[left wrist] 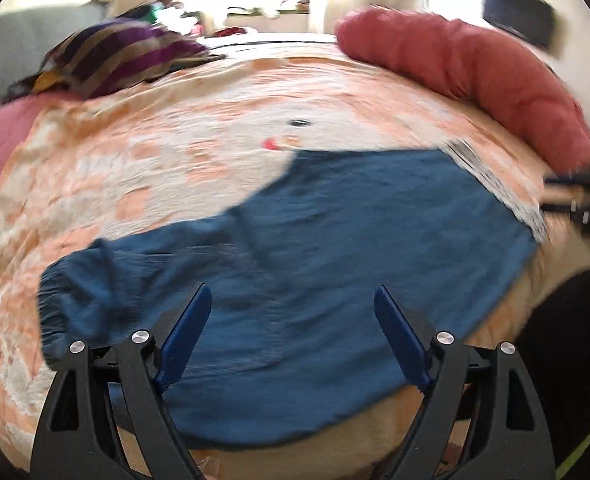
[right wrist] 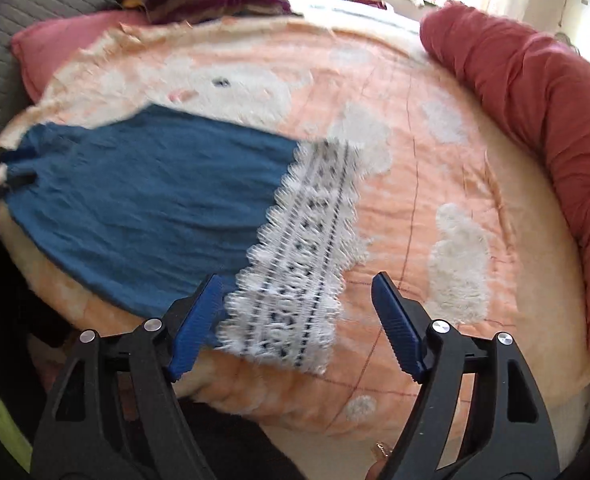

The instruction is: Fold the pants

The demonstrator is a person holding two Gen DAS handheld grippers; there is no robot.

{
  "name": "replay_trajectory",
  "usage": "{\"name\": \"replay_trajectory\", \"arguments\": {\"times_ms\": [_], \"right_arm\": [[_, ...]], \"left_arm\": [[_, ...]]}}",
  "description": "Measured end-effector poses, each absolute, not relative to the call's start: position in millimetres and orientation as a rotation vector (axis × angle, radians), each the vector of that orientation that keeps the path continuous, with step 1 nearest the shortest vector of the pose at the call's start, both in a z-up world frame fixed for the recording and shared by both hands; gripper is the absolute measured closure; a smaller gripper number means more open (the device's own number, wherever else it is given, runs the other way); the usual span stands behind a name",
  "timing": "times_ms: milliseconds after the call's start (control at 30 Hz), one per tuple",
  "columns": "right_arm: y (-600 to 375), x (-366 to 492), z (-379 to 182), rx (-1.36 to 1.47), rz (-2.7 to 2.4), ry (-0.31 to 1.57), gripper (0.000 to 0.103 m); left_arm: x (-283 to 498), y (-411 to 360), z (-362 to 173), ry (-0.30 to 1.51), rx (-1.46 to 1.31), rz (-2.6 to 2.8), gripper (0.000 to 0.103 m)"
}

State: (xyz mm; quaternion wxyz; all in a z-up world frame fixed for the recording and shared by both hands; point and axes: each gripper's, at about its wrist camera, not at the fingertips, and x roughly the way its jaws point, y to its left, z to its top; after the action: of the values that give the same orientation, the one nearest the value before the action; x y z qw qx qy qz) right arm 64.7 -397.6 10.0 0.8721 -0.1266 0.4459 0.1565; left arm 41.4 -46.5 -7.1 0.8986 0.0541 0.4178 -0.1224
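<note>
**Both tongs spread wide above blue pants on the bed**

Left tongs [left wrist: 291, 292], black-framed with blue ribbed pads, hovered with their fingers wide apart and gripping nothing, aimed down over the middle of the blue crinkled-cloth pants [left wrist: 295, 240]. Right tongs [right wrist: 295, 280], of the same make, were likewise spread and empty, poised over the white lace trim band [right wrist: 303, 248] at one end of the garment, the left pad [right wrist: 197, 320] seen over the blue cloth's near edge.

Those pants lay flat on the peach-and-white fluffy blanket [right wrist: 415, 140], close to its near edge, the gathered cuff [left wrist: 55, 304] at the far left of the left view. Open blanket stretched beyond and to the right of the lace. A long red bolster cushion [right wrist: 555, 120] bounded the right side; a purple-striped knitted cloth [left wrist: 123, 56] and a pink pillow [right wrist: 55, 48] sat at the far end.

No readable writing showed; motion blurred the left view.
</note>
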Motion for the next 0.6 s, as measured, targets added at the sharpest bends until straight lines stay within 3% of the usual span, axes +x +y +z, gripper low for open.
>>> {"name": "replay_trajectory", "arguments": {"times_ms": [167, 367, 433, 600], "right_arm": [[-361, 57, 16, -0.351, 0.451, 0.974, 0.033], [-327, 94, -39, -0.498, 0.431, 1.19, 0.034], [-321, 99, -49, -0.543, 0.421, 1.22, 0.03], [-327, 97, -30, -0.487, 0.379, 1.151, 0.027]], "left_arm": [[36, -74, -36, 0.943, 0.226, -0.267, 0.014], [39, -68, -49, 0.981, 0.221, -0.26, 0.008], [39, -69, -50, 0.979, 0.225, -0.263, 0.008], [34, -66, -37, 0.939, 0.18, -0.311, 0.008]]}}
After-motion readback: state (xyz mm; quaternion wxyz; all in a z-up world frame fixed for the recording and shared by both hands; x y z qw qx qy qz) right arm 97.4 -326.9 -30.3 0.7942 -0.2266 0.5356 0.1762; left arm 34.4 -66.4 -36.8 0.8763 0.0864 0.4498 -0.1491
